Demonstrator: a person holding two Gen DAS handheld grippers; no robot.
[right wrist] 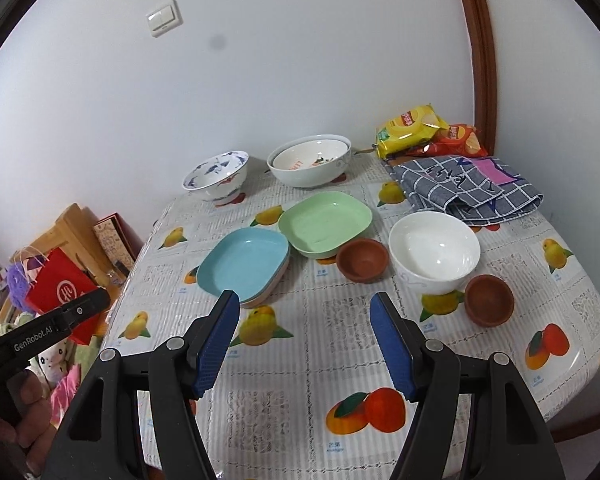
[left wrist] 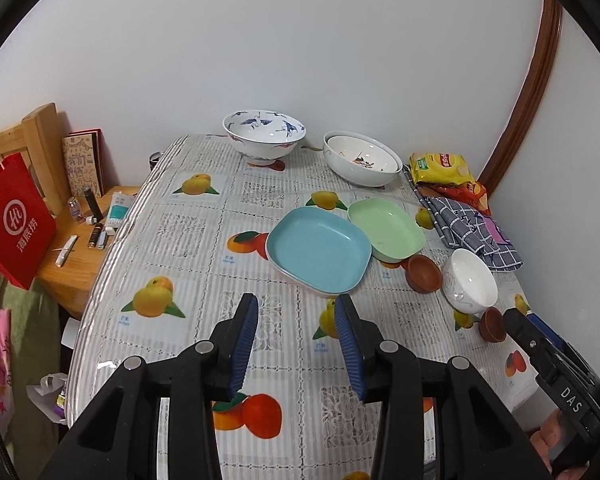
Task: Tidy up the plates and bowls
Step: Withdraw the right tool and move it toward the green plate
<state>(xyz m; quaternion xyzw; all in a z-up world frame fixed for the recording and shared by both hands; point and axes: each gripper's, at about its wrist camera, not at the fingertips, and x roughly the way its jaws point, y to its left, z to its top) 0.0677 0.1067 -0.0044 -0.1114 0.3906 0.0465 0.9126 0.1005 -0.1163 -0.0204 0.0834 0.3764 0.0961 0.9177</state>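
I hold both claws over the near edge of the table [right wrist: 284, 408]. My left claw [left wrist: 296, 344] is wide apart and holds nothing. My right claw [right wrist: 305, 346] is wide apart too. The blue plate [right wrist: 244, 262] sits mid-table, touching the green plate [right wrist: 326, 222]. The white bowl [right wrist: 434, 254] stands between two brown cups [right wrist: 362, 260].

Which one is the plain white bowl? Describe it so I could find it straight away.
Start at the checked grey cloth on the table's right side. Just in front of it stands the plain white bowl, with a small brown clay cup on one side and another on the other. Unlike the painted bowls by the wall, its inside is bare white.
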